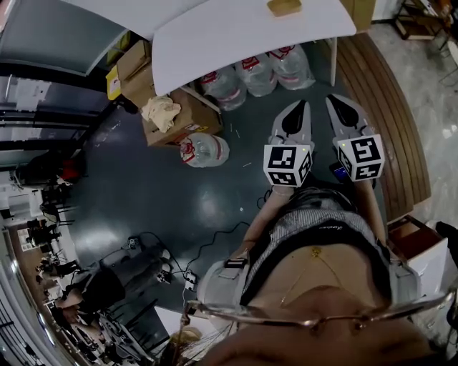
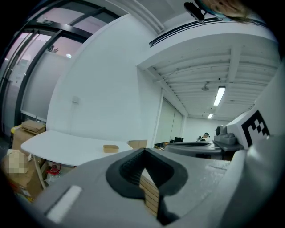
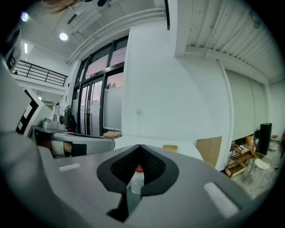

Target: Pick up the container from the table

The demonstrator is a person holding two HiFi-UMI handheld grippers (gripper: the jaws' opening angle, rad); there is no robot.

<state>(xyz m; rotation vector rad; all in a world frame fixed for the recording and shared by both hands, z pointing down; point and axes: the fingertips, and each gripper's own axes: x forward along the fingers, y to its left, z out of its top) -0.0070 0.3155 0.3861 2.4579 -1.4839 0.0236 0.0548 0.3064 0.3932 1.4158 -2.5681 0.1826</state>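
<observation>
Seemingly cardboard, the small shallow tan container [image 1: 284, 7] lies alone near the far edge of the white table [image 1: 236, 43], toward its right end. It is probably light, thin-walled and easy to crush or push away. The best hold is likely a gentle pinch over one side wall, one jaw inside the rim and one outside. The left gripper [image 1: 299, 107] and right gripper [image 1: 332, 100] hang side by side short of the table's near edge, well apart from the container. Both are clenched tip to tip on nothing.
</observation>
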